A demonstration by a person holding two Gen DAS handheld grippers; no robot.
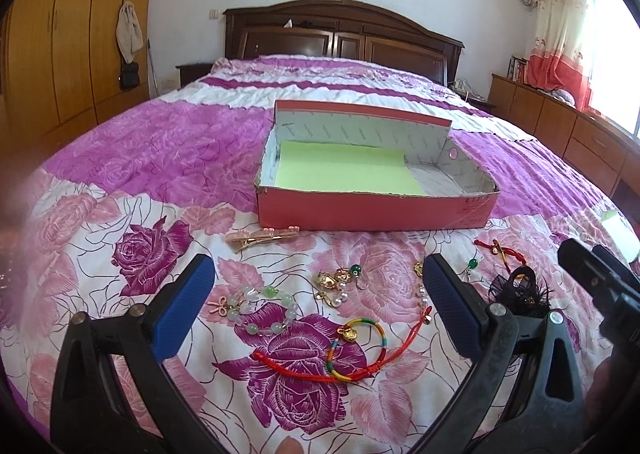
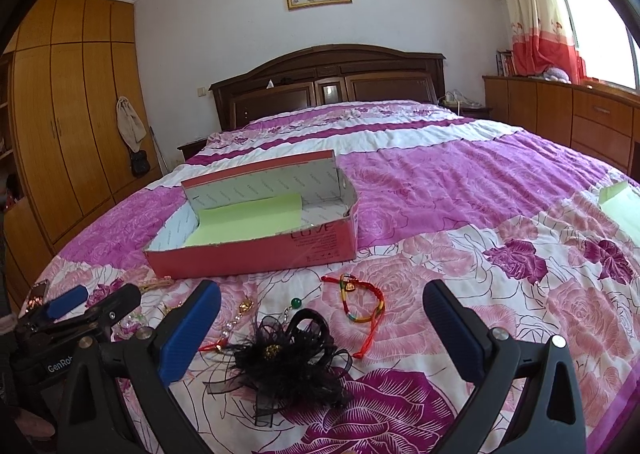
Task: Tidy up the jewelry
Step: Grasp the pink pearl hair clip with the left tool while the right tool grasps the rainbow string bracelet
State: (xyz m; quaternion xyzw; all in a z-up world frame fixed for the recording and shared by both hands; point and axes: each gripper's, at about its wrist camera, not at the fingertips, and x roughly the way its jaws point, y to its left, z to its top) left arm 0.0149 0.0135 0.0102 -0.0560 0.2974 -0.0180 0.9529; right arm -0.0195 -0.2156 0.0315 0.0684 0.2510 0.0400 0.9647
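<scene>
Spread over a floral quilt (image 1: 168,158), the jewelry lay just short of an empty pink box (image 1: 376,210), nothing sorted yet. Both the left gripper (image 1: 320,306) and right gripper (image 2: 320,330) hung spread and empty, the right straddling a black feathered hairpiece (image 2: 292,362), likely the first pick. Small gold charms (image 1: 336,282) were too tangled to identify.

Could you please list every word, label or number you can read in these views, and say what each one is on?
"LOVE": front wall of the pink cardboard box, in faint letters.
"GenRob", cut off at the picture's edge: black body of the left tool.
Small print below "LOVE" on the box: too small to read.
Repeating print on the box's white inner walls: blurred, unreadable.
</scene>
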